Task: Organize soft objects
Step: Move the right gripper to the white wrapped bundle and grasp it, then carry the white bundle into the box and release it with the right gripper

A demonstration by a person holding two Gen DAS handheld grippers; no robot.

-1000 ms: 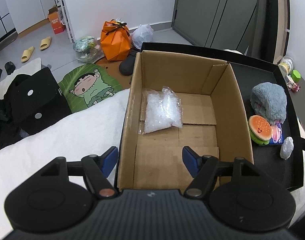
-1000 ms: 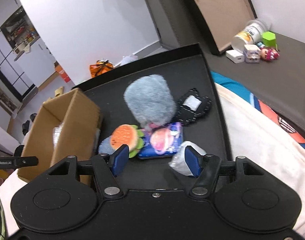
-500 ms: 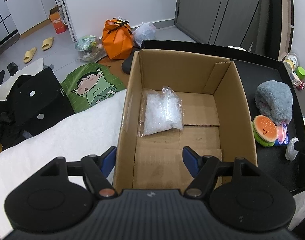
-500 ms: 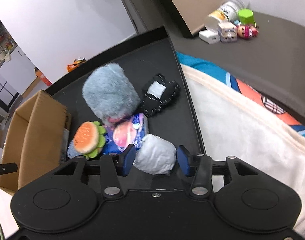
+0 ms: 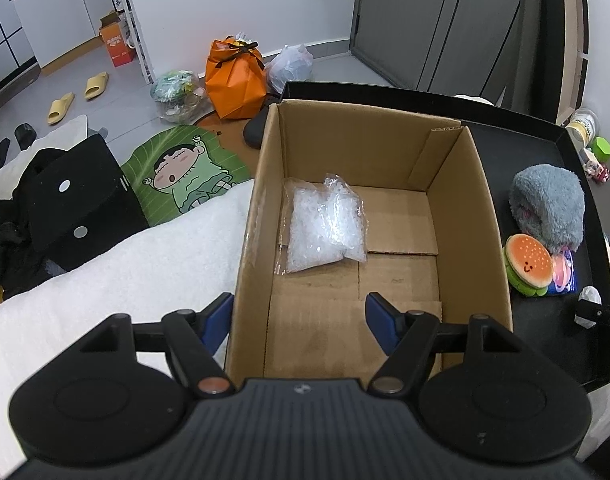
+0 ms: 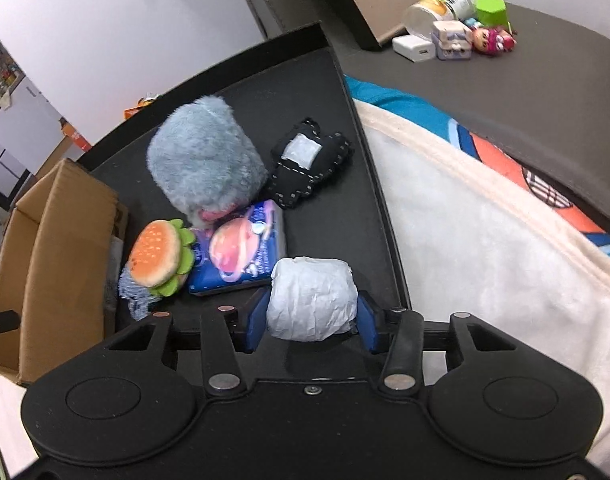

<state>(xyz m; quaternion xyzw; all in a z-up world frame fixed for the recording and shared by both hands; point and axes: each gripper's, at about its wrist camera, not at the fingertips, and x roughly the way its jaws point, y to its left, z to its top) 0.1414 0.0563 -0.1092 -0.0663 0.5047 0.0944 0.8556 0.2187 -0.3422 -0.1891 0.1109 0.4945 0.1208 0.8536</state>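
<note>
A white bundle (image 6: pixel 311 300) is clamped in the right gripper (image 6: pixel 309 322), likely for boxing; the box (image 5: pixel 261 208), at nine o'clock, is straddled by the spread-wide left gripper (image 5: pixel 301 316).

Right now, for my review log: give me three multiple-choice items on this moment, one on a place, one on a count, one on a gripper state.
1. Where does the burger plush lie?
A. in the cardboard box
B. on the black tray beside the box
C. on the floor

2. How many items are inside the cardboard box?
A. one
B. two
C. none

3. The right gripper is:
A. wide open
B. out of view
C. shut on the white bundle

B: it rests on the black tray.
A: only the clear plastic bag.
C: both pads press the white bundle.
</note>
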